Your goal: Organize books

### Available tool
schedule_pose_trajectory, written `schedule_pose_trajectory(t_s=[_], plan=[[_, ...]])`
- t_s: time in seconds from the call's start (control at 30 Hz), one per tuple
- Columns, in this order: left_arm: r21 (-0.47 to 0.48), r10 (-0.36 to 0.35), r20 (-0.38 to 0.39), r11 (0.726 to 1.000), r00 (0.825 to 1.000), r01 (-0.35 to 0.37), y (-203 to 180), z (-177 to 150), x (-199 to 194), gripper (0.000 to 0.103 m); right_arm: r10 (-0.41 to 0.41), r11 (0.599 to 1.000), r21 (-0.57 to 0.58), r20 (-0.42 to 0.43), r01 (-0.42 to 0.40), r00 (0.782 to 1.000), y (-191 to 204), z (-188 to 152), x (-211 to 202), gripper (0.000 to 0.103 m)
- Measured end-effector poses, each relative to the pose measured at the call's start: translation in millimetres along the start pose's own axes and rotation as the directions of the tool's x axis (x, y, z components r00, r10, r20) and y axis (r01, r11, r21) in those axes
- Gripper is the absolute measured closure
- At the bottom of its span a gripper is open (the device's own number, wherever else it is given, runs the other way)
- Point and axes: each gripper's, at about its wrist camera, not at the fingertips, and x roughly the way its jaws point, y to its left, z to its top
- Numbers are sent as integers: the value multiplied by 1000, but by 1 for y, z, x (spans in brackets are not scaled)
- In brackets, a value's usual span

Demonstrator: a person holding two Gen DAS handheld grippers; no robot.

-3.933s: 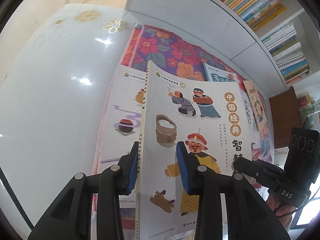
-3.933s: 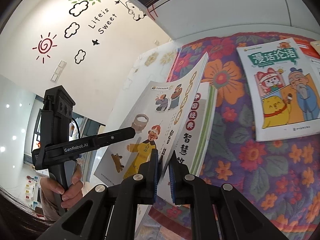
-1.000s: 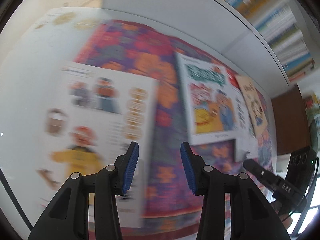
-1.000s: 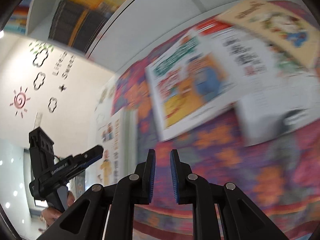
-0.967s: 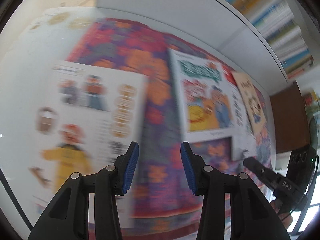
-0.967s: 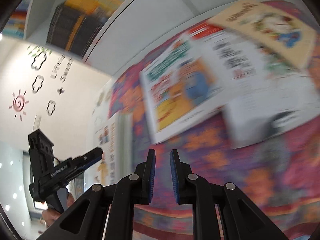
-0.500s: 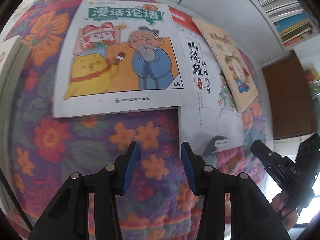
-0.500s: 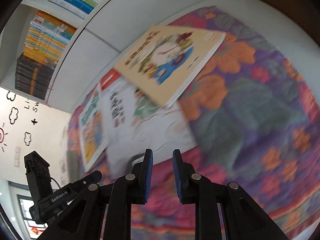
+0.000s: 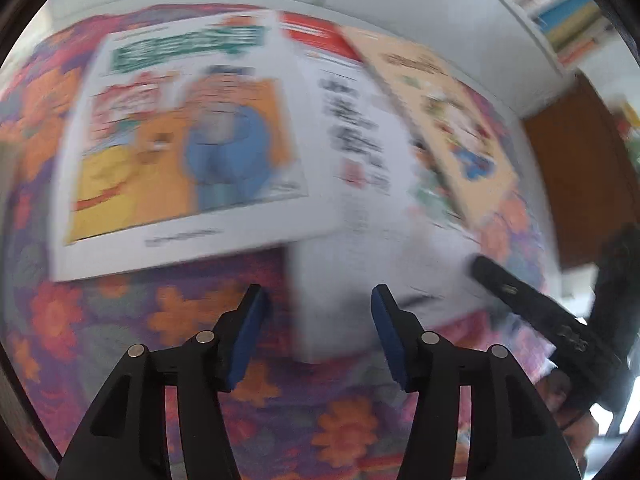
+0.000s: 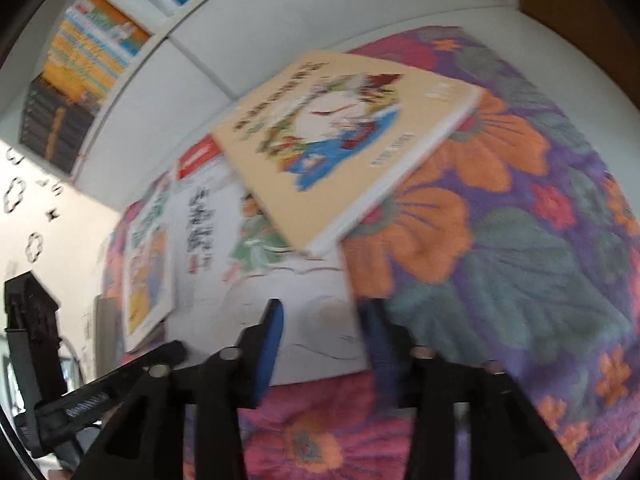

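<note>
We see three books overlapping on the floral tablecloth (image 9: 188, 312): a white picture book (image 9: 188, 120) with a green title band at the left, a white book with black lettering (image 9: 360, 208) in the middle, partly under its neighbours, and a tan hardcover (image 10: 344, 140) lying across its far right corner. Our left gripper (image 9: 316, 324) hangs above the near edge of the middle book, jaws spread wide, holding nothing. Our right gripper (image 10: 322, 332) is just over that same book's near right corner, jaws also apart and empty. Both views are motion-blurred. Behind the table stands a bookshelf (image 10: 80, 60).
</note>
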Motion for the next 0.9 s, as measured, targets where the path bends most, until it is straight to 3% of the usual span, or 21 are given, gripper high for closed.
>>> schedule_pose_trajectory(t_s=[0.13, 0.4, 0.57, 0.73, 0.83, 0.9], plan=[[121, 111, 3, 986, 994, -111, -24, -8, 4, 51, -30, 994, -111, -41, 25, 999, 15, -1, 4, 56], [226, 93, -34, 971, 995, -83, -39, -41, -13, 51, -2, 988, -151, -111, -15, 994, 13, -13, -22, 56], [226, 67, -115, 973, 991, -40, -32, -77, -17, 51, -19, 981, -192, -147, -9, 989, 17, -38, -41, 56], [235, 29, -198, 972, 980, 19, -19, -117, -24, 51, -44, 984, -179, -238, 1, 970, 9, -80, -52, 57], [192, -1, -209, 980, 978, 42, -4, -113, -32, 51, -15, 994, -111, -283, -17, 959, -5, -97, -56, 59], [145, 3, -174, 989, 985, 23, 11, -94, -34, 51, -29, 995, -98, -261, 3, 965, -9, -95, -56, 60]])
